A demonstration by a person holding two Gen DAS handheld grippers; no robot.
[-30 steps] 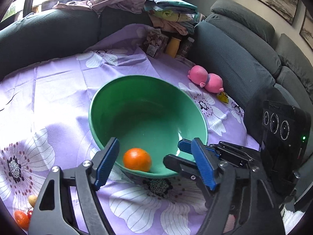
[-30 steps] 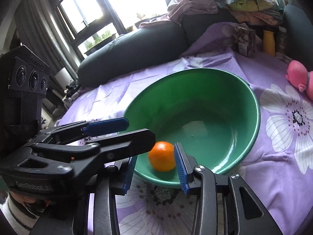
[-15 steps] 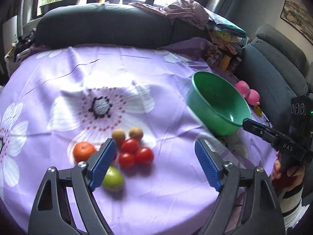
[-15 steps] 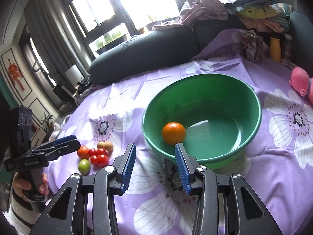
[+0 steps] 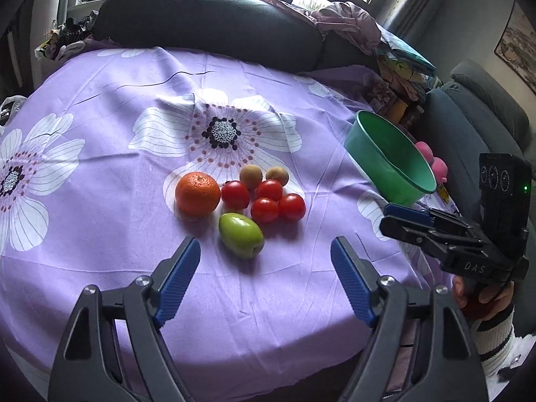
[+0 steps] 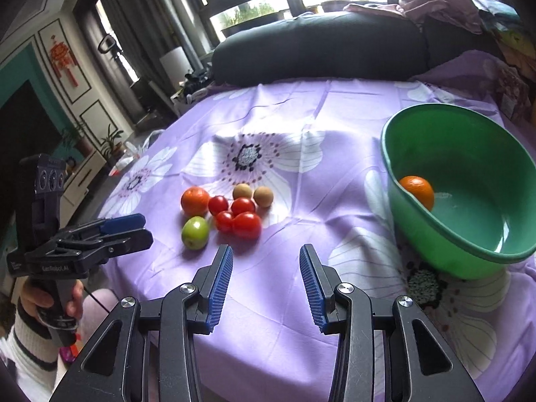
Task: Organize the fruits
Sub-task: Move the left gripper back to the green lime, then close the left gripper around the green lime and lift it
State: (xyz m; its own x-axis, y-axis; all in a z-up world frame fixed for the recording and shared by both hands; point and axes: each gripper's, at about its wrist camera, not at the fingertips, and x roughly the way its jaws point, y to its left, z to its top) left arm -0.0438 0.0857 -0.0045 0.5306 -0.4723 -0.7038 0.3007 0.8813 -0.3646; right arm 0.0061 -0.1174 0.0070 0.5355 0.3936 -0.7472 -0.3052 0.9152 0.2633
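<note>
A pile of fruit lies on the purple flowered cloth: an orange (image 5: 197, 193), a green fruit (image 5: 240, 235), several red tomatoes (image 5: 264, 209) and two brown kiwis (image 5: 251, 176). My left gripper (image 5: 264, 254) is open and empty, just in front of the green fruit. The green bowl (image 6: 502, 254) stands to the right and holds one orange (image 6: 417, 191). My right gripper (image 6: 264, 263) is open and empty, in front of the pile (image 6: 246, 224) and left of the bowl. The bowl also shows in the left wrist view (image 5: 372, 144).
A dark sofa (image 5: 207, 23) with piled clothes (image 5: 348, 23) runs along the far edge of the table. Pink toys (image 5: 435, 164) and jars lie behind the bowl. The table's front edge is close under both grippers.
Both grippers pulled back from the bowl and swung left toward the fruit pile. The orange stayed in the bowl. Both stayed open.
</note>
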